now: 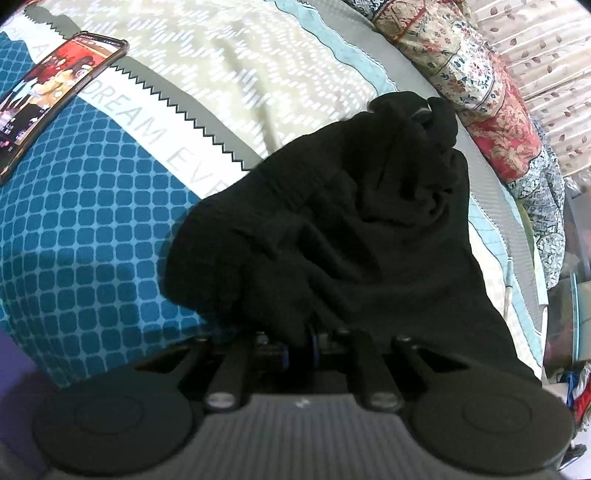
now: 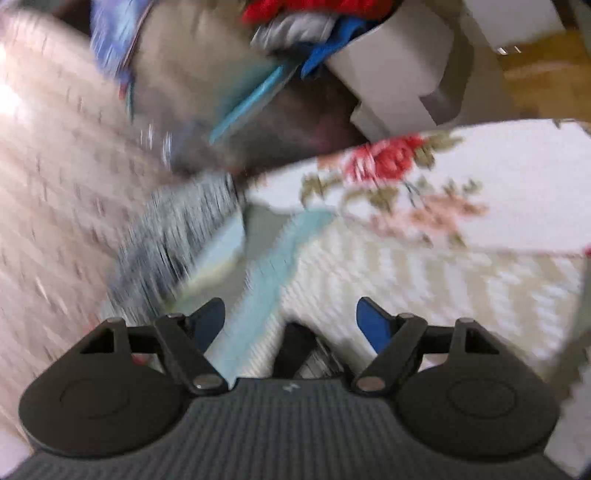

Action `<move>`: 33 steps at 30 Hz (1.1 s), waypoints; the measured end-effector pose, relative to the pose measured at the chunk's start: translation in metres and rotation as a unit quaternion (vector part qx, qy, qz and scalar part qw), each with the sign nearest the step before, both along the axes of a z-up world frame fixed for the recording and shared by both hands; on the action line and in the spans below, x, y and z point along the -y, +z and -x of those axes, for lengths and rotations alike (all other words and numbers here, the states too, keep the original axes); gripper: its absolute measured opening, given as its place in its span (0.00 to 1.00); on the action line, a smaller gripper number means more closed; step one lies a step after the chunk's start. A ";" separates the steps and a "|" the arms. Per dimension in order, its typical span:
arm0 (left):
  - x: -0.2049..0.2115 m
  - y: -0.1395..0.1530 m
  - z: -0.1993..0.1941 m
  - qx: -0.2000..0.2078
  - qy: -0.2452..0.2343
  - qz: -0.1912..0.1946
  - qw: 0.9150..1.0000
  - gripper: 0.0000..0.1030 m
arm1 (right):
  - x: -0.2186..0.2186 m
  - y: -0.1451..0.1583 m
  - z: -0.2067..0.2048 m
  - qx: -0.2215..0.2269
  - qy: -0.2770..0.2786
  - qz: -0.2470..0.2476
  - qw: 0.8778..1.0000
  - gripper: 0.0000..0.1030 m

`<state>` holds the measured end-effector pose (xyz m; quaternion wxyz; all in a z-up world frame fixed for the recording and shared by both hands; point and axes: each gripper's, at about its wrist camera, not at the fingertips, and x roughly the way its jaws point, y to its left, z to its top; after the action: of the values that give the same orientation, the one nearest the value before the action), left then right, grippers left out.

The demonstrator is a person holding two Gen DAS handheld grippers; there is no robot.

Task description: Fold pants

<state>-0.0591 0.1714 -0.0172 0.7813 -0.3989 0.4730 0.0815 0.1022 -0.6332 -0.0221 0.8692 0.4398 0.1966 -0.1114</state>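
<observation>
The black pants (image 1: 354, 229) lie bunched on the bed in the left wrist view, spreading from the gripper up toward the pillows. My left gripper (image 1: 301, 347) is shut on a fold of the black pants, its blue pads pressed together on the cloth. My right gripper (image 2: 291, 321) is open and empty, its blue pads (image 2: 373, 325) wide apart above the patterned bedsheet (image 2: 406, 280). The right wrist view is motion-blurred and shows no pants.
A phone (image 1: 55, 92) with a lit screen lies on the blue checked bedsheet (image 1: 81, 236) at the left. Floral pillows (image 1: 480, 96) line the far right. In the right wrist view a floral quilt (image 2: 461, 184) and a pile of clothes (image 2: 303, 29) sit beyond the bed.
</observation>
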 end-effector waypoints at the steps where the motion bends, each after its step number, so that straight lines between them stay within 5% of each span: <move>1: 0.000 0.000 0.000 0.001 -0.001 0.000 1.000 0.09 | -0.005 -0.009 0.005 -0.012 0.011 0.010 1.000 0.78; 3: 0.001 0.001 0.000 0.001 -0.001 -0.001 1.000 0.09 | -0.023 -0.026 0.011 -0.027 0.028 0.017 0.999 0.74; 5: 0.002 0.002 0.000 0.002 0.000 -0.002 1.000 0.09 | -0.035 -0.038 0.003 -0.046 0.038 0.041 0.997 0.55; 7: 0.002 0.004 0.001 0.005 -0.001 -0.007 1.000 0.09 | -0.044 -0.038 -0.015 -0.069 0.040 0.080 0.994 0.18; 10: 0.000 0.012 0.005 0.014 0.000 -0.015 1.000 0.08 | -0.046 -0.015 -0.027 -0.076 0.026 0.141 0.987 0.11; 15: -0.004 0.014 0.014 0.020 -0.020 -0.002 1.000 0.08 | -0.030 0.037 0.003 -0.063 -0.032 0.240 0.968 0.11; 20: 0.014 0.002 0.015 -0.004 -0.068 -0.027 0.997 0.11 | 0.001 0.015 0.035 -0.142 -0.059 0.218 0.964 0.18; 23: 0.016 0.005 0.022 -0.003 -0.090 -0.040 0.995 0.17 | 0.018 -0.009 0.057 -0.207 -0.117 0.175 0.956 0.56; 24: 0.015 0.009 0.027 0.007 -0.097 -0.041 0.994 0.17 | 0.022 -0.010 0.071 -0.198 -0.150 0.161 0.955 0.65; 28: -0.010 0.045 0.058 0.095 -0.099 -0.051 0.989 0.24 | 0.024 0.014 0.106 -0.116 -0.243 0.136 0.953 0.65; 31: -0.040 0.069 0.061 0.147 -0.061 -0.079 0.984 0.42 | -0.005 0.047 0.081 -0.072 -0.193 0.174 0.963 0.65; 33: -0.048 0.076 0.041 0.157 -0.049 -0.107 0.980 0.43 | -0.042 0.068 0.053 -0.034 -0.120 0.188 0.974 0.65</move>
<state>-0.0996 0.2194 0.0584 0.8873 -0.2968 0.3518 0.0296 0.0495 -0.5912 0.0460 0.9095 0.2848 0.1473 -0.2647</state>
